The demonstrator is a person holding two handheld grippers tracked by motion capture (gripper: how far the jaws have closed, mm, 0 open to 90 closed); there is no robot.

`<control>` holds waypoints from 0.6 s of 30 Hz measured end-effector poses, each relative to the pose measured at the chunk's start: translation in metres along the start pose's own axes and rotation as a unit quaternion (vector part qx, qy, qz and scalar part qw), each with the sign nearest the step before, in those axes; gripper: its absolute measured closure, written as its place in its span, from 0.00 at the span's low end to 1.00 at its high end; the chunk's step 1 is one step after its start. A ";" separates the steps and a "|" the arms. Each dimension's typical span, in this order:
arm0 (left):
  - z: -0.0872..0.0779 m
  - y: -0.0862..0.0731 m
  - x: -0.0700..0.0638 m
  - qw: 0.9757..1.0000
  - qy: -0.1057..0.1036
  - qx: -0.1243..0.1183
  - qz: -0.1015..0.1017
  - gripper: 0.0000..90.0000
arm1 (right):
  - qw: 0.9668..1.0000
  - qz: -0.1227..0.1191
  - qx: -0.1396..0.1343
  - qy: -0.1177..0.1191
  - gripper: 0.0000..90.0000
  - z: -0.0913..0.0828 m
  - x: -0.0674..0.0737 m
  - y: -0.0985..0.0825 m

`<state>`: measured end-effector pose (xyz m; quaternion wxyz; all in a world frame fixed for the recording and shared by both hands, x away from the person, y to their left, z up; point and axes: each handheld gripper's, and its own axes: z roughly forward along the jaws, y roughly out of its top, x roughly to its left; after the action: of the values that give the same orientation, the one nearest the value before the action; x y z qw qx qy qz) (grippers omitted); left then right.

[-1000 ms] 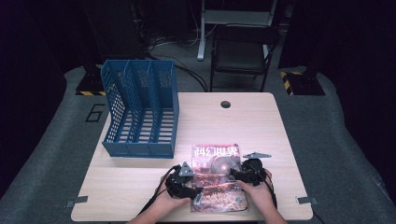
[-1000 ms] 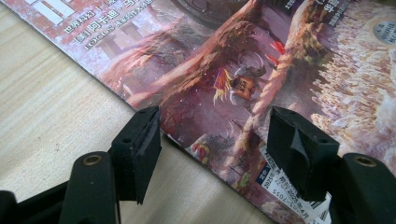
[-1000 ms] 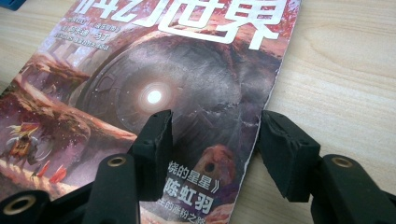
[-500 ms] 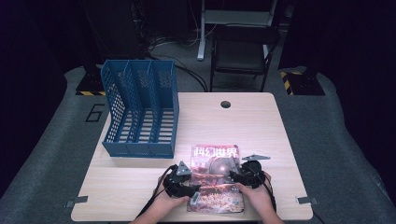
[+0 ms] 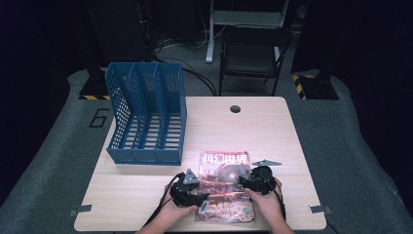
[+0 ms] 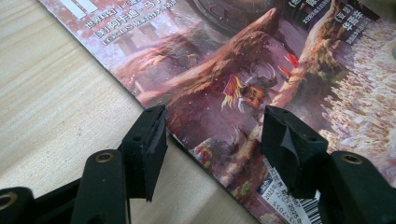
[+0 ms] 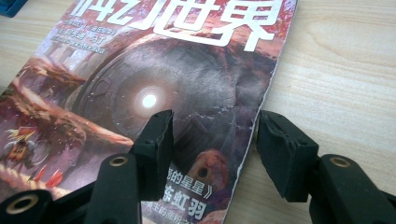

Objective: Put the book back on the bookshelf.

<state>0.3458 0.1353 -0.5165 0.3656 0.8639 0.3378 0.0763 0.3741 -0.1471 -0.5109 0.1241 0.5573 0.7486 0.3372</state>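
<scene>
A magazine [image 5: 225,168] with a reddish cover and white Chinese title lies flat at the front middle of the table. My left gripper [image 5: 202,206] is at its left edge, open. One jaw is over bare wood and the other over the cover [image 6: 243,70]. Those jaws have just narrowed a little without pressing on anything. My right gripper [image 5: 245,185] straddles the magazine's right edge [image 7: 163,84] the same way. It is open, and its jaws have just been opening. In the left gripper view [image 6: 212,126] and the right gripper view [image 7: 212,128] the pads stand apart from the paper.
A blue three-slot file rack [image 5: 146,117] stands at the back left of the wooden table [image 5: 287,136]. A round cable hole [image 5: 235,108] sits near the far edge. A dark chair [image 5: 251,53] stands behind the table.
The magazine's near end lies a touch further left than a second ago. Both hands keep their places at its edges.
</scene>
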 end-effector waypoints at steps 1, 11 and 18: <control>0.001 0.000 0.000 1.000 0.004 -0.004 -0.001 0.45 | 1.000 0.001 -0.001 -0.002 0.50 0.000 0.000 0.000; 0.001 0.000 0.000 1.000 0.007 -0.004 0.003 0.45 | 1.000 0.030 -0.010 0.005 0.50 0.001 0.001 0.000; 0.001 0.000 0.000 1.000 0.004 -0.004 0.003 0.45 | 0.998 0.060 -0.008 0.032 0.52 0.000 -0.007 0.000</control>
<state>0.3456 0.1350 -0.5171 0.3671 0.8635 0.3360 0.0821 0.3768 -0.1539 -0.5117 0.0846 0.5892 0.7144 0.3678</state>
